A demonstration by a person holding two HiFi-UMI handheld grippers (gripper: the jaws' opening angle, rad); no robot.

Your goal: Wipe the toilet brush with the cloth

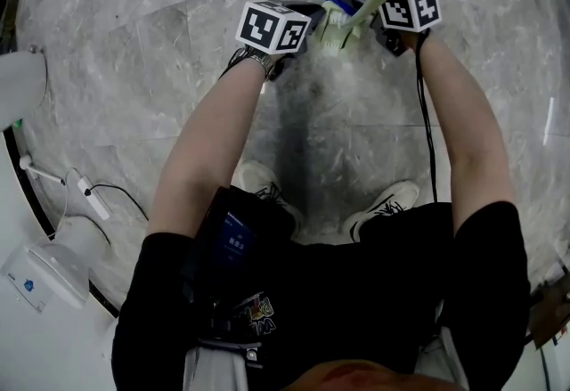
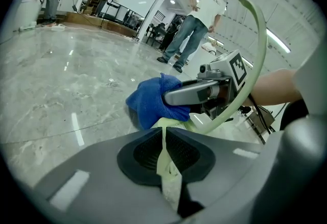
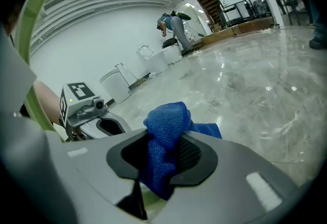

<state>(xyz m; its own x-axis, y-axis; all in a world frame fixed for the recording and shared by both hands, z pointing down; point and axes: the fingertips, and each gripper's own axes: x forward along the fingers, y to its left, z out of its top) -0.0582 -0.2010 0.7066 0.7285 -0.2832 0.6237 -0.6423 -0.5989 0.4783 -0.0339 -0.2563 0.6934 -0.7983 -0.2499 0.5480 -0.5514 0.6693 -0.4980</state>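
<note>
While nearly together, clamped with the left tongs (image 2: 164, 139) on a thin pale-green strip, apparently the soft head of the brush (image 2: 257, 49). Clamped with the right tongs (image 3: 164, 142) on a bunched blue cloth (image 3: 166, 121), poking out past the tips. Held up over the floor (image 1: 134, 42), tips close, with the cloth touching or just beside the pinched end on its far side. Curving up and away from that end, over the right tongs: the handle, long axis leaning toward the right hand, the nearer one. Probably next: drawing cloth along that curve, merely anchoring with the left.
</note>
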